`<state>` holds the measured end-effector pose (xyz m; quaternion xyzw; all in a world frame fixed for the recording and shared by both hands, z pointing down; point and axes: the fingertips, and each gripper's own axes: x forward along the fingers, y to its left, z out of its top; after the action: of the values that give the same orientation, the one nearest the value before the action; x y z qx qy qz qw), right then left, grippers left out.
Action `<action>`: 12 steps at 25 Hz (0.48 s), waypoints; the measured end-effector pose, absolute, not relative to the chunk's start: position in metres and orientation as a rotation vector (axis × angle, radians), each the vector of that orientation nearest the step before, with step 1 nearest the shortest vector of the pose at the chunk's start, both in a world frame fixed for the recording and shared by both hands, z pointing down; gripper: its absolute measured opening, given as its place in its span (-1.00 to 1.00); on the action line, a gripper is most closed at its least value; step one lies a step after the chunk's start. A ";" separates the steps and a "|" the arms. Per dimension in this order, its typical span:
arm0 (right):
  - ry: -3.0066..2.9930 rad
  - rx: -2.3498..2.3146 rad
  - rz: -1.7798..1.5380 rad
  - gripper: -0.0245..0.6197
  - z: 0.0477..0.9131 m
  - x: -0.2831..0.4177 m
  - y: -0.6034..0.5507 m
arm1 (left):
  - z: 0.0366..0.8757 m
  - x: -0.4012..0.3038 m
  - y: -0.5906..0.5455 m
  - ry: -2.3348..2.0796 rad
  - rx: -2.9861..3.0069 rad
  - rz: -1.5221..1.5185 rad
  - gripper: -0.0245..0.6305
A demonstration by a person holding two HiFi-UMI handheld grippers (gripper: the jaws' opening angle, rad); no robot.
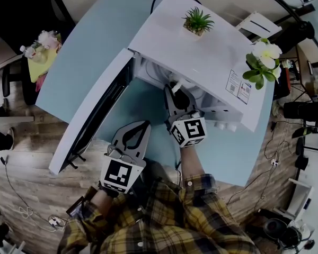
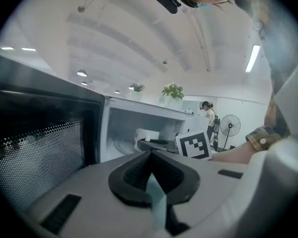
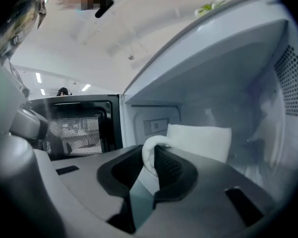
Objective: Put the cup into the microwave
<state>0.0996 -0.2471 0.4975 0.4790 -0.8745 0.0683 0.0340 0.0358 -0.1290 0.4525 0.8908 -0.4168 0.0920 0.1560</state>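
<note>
The white microwave (image 1: 201, 52) stands on a light-blue table (image 1: 85, 57) with its door (image 1: 95, 110) swung open to the left. My right gripper (image 1: 176, 91) reaches into the cavity, shut on the handle (image 3: 150, 155) of a white cup (image 3: 198, 140). The cup sits inside the cavity, close to its floor; whether it rests there I cannot tell. In the left gripper view the cup (image 2: 146, 135) shows in the open cavity beyond my right gripper's marker cube. My left gripper (image 1: 143, 125) hovers over the table in front of the door, its jaws (image 2: 150, 155) together and holding nothing.
A small green potted plant (image 1: 197, 21) and a white-flowered plant (image 1: 265, 60) stand on the microwave's top. The open door's mesh window (image 2: 39, 148) is close on my left gripper's left. Cables, a chair and equipment lie round the table on the wooden floor.
</note>
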 end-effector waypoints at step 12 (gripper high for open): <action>-2.613 1.597 0.434 -0.73 0.520 0.116 -0.270 | 0.456 0.038 -0.127 -1.183 2.546 0.268 -0.95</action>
<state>0.1161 -0.2700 0.5203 0.5161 -0.8446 0.1403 0.0244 0.0378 -0.1269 0.4563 0.8911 -0.4141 0.0937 0.1599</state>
